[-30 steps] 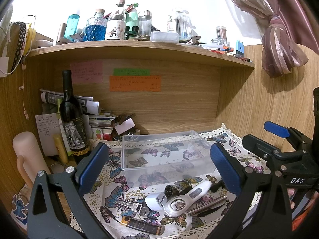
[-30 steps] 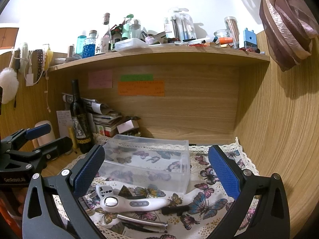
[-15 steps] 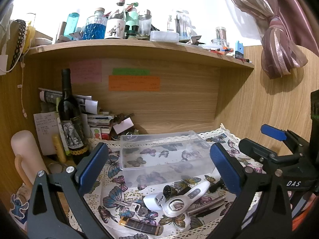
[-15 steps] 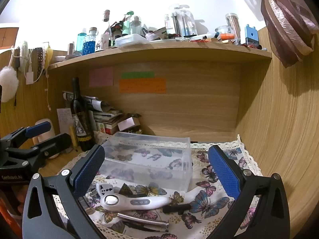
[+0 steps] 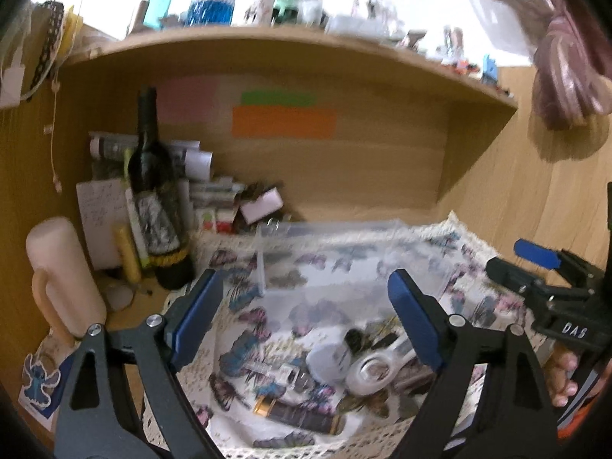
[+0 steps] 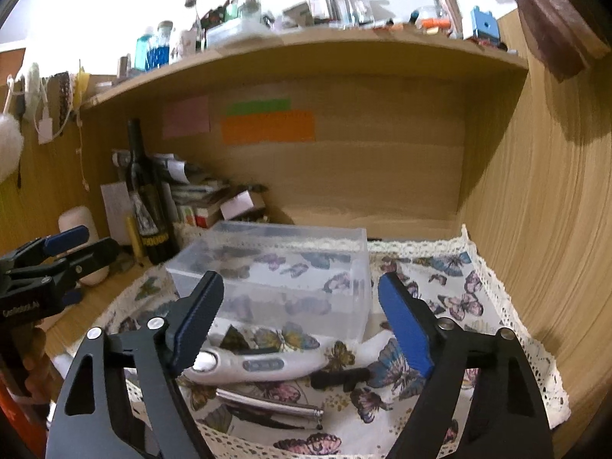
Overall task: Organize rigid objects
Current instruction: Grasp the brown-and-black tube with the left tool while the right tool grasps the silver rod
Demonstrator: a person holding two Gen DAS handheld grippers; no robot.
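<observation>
A wooden alcove holds a butterfly-cloth counter (image 6: 474, 290); the clear bin (image 6: 283, 267) looks empty; thermometer (image 6: 252, 365), pen (image 6: 267, 407) and tube (image 5: 298, 415) lie before it; left hand-held gripper (image 5: 306, 325) and right hand-held gripper (image 6: 298, 325) gape wide, holding nothing; sorting seems unstarted.

I see the clear plastic bin (image 6: 283, 267) on the butterfly-print cloth (image 6: 459, 298); white handheld thermometer (image 6: 252, 363) before it, dark wine bottle (image 6: 147, 206) left, behind.
</observation>
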